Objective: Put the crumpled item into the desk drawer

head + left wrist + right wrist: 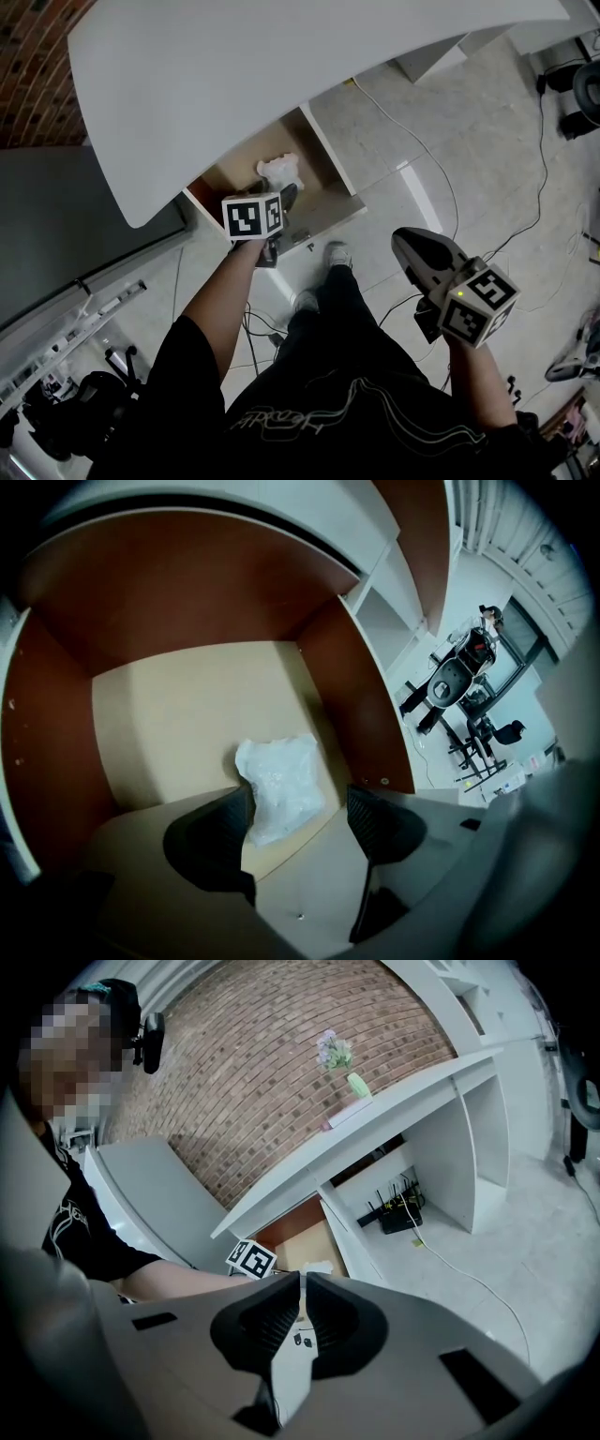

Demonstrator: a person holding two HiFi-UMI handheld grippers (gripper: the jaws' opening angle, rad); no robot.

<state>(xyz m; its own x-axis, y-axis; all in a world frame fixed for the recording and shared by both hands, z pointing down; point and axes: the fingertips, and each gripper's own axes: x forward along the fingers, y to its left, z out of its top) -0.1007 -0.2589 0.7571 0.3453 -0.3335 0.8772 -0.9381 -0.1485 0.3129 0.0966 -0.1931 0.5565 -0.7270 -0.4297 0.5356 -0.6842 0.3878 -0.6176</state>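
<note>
The crumpled white item [280,787] lies on the pale floor of the open desk drawer [178,714], near its front right corner; it also shows as the white item [278,170] in the head view. My left gripper [298,819] hangs just above the drawer with its jaws wide apart, and the item lies loose below them, touched by neither pad. Its marker cube [252,215] sits over the drawer's front edge. My right gripper [300,1299] is held off to the right over the floor, jaws together with nothing in them, seen as the right gripper [412,246] in the head view.
The drawer [281,192] has brown side walls and juts out from under the curved white desk top [281,66]. Cables [441,178] run across the tiled floor. The person's feet [323,272] stand just in front of the drawer. A small vase [354,1080] stands on the desk.
</note>
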